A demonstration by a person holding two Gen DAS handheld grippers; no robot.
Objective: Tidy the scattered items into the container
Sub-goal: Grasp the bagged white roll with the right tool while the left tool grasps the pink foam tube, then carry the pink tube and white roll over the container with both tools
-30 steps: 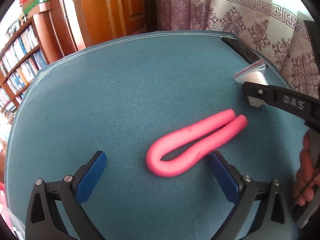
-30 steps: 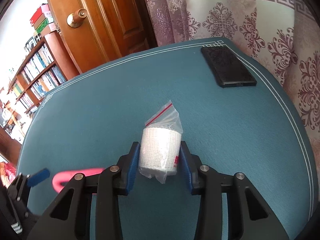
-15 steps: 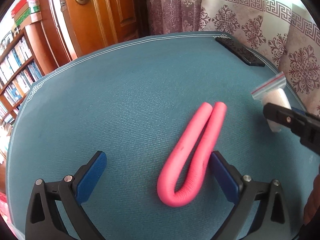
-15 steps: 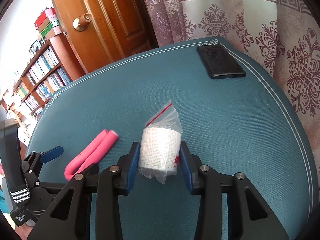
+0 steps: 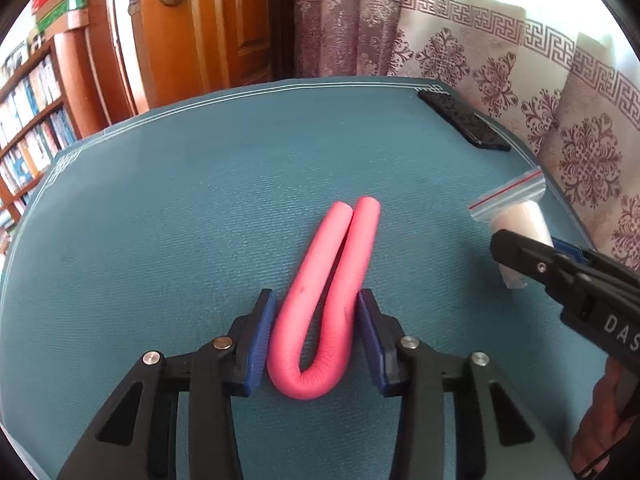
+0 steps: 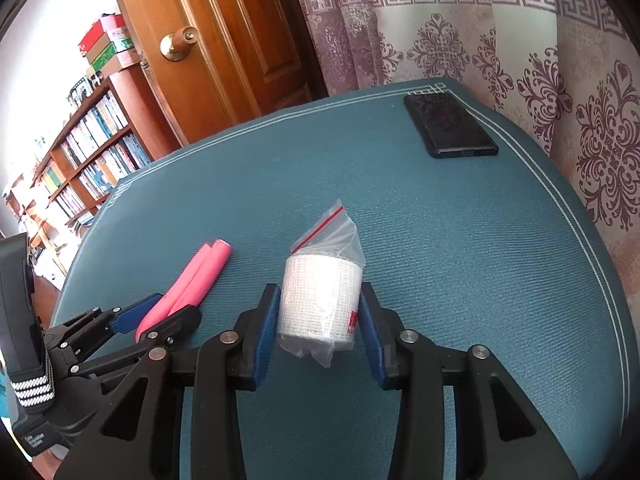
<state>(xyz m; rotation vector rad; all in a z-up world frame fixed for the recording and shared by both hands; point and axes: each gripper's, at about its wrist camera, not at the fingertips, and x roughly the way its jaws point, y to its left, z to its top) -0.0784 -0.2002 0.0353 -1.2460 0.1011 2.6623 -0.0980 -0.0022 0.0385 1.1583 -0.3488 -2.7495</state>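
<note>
Closing my left gripper from wide onto the pink foam tube mid-table, left of the phone; my right gripper still clamps the bagged gauze roll. Container unseen.

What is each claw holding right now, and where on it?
Right claw: shut on the bagged white gauze roll, pads on its round sides. Left claw: closed on the bent pink foam tube, squeezing both legs near the bend.
</note>
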